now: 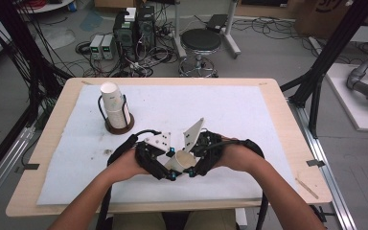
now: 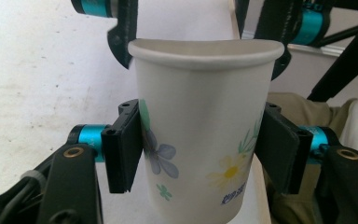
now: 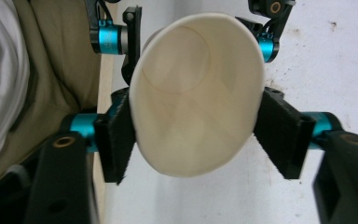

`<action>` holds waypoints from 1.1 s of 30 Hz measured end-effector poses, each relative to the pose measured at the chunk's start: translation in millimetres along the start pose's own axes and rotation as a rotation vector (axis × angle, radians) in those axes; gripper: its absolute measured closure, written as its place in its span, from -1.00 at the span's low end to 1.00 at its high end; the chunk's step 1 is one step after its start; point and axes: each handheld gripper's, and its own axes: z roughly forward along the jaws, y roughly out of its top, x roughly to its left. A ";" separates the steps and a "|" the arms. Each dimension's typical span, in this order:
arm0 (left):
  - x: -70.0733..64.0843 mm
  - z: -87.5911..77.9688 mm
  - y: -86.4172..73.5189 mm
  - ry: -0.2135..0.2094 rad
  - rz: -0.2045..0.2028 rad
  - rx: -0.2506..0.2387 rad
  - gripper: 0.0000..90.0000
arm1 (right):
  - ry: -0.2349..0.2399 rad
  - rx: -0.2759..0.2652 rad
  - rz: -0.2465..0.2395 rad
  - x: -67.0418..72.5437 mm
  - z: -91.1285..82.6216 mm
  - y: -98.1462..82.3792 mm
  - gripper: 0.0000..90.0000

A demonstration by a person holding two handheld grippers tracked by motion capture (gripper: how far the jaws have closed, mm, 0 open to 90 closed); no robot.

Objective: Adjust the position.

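high view: one table (image 1: pixel 287 143) under one white mat (image 1: pixel 235 120). two forearms in from the near edge, two hands meeting near the middle of the mat's near half. left gripper (image 1: pixel 171 167) and right gripper (image 1: pixel 191 168) both on one paper cup (image 1: pixel 181 162), held between them just above the mat, mouth toward the right gripper. two grey plates tilted up above the hands. far left on the mat, one round holder (image 1: pixel 120 125) with one upright stack of cups (image 1: pixel 114 105); number in the stack too hard to count. beyond the table, one black stool (image 1: pixel 200 43) and some boxes and cables on the floor.

left gripper view: one cup (image 2: pixel 200 135), white with flower print, between the two black pads (image 2: pixel 121 151). both pads pressed against its sides, so clamped on the cup at mid-height. rim away from the camera, base toward it. past the rim, the right gripper's two jaws at the cup's top, one at each side. white mat on the left behind, a trouser leg at right.

right gripper view: looking straight into the cup's mouth (image 3: pixel 196 98), squeezed to an oval. two pads (image 3: pixel 116 140) at the rim's left and right; left pad touching the rim, right pad at the rim's edge, contact there too fine to call. left gripper's two jaws farther off, around the cup's body. mat on the right, clothing on the left.
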 end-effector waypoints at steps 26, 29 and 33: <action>4.4 -53.1 -86.3 0.319 -0.176 -0.444 -0.25 | -0.341 -0.604 0.454 20.2 -16.3 -129.0 -0.50; 4.3 -55.9 -91.9 0.345 -0.186 -0.477 -0.26 | -0.364 -0.610 0.487 24.5 -11.8 -141.8 -0.50; 4.0 -57.6 -94.8 0.362 -0.185 -0.497 -0.26 | -0.396 -0.611 0.513 26.0 -6.3 -153.6 -0.50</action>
